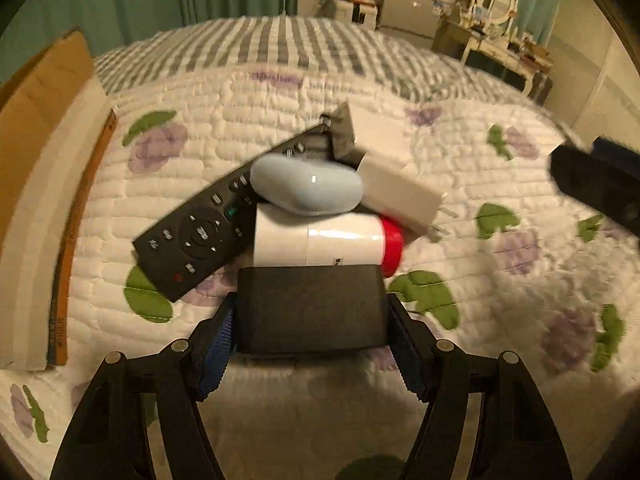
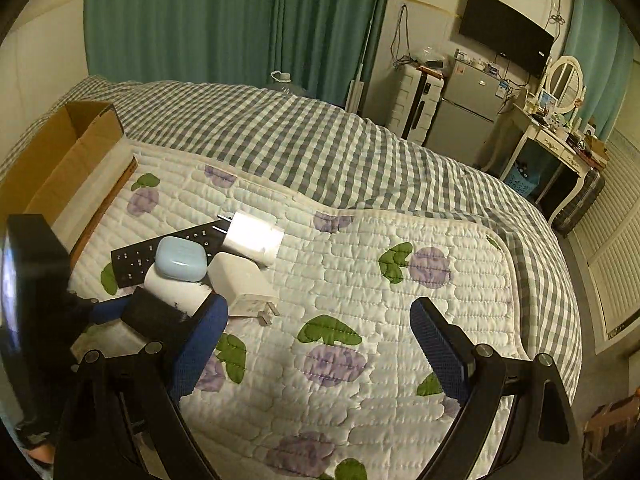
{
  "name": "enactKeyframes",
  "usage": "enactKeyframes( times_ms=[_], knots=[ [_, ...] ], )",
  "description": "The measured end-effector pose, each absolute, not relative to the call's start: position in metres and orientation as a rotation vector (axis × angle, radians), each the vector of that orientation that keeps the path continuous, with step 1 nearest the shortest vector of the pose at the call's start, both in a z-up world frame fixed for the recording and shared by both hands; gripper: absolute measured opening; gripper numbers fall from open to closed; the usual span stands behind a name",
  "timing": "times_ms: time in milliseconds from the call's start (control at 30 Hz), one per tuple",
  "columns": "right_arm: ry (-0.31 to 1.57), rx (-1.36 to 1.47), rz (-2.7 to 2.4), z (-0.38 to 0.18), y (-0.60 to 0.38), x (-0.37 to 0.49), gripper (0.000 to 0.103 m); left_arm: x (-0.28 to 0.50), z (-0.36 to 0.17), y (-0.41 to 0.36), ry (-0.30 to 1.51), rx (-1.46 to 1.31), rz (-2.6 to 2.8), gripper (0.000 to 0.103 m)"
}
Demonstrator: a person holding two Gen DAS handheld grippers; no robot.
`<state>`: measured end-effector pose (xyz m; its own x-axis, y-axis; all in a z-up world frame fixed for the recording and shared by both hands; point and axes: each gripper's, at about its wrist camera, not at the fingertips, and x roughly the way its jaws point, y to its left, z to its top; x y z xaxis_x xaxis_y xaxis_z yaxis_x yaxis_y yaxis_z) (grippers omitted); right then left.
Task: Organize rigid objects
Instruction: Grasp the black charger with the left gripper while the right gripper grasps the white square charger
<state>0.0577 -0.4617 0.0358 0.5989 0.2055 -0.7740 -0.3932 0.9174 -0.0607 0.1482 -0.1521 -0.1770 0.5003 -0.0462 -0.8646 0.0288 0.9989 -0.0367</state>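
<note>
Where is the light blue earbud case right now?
In the left wrist view, the light blue earbud case sits atop the pile, resting on the remote and the white bottle.

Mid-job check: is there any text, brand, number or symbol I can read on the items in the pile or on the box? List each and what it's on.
None reads clearly.
Remote: white key symbols, too blurred to quote.
Cardboard box: dark print along its edge, unreadable.
White bottle: small dark mark near its lower edge, illegible.
Black box in the left gripper: no visible print.
Blue case, both chargers: plain.
</note>
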Motion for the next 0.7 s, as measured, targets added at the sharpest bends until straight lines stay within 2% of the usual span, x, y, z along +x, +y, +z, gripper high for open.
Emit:
enactKeyframes(
  times_ms=[333,567,700],
  knots=[
    [0.87,-0.301,0.437,0.02,-0.446,0.068,0.092,0.124,-0.163,-0.136,0.995,0.032,-0.032,0.07],
    [0.902,-0.484,0.567,-0.013,-0.403,0.072,0.068,0.13,-0.145,-0.1,0.967,-0.027,0.05,0.067],
    [0.944,-0.53,0.605,-0.031,-0.388,0.075,0.065,0.134,-0.138,-0.088,0.946,-0.031,0.067,0.067]
  ],
)
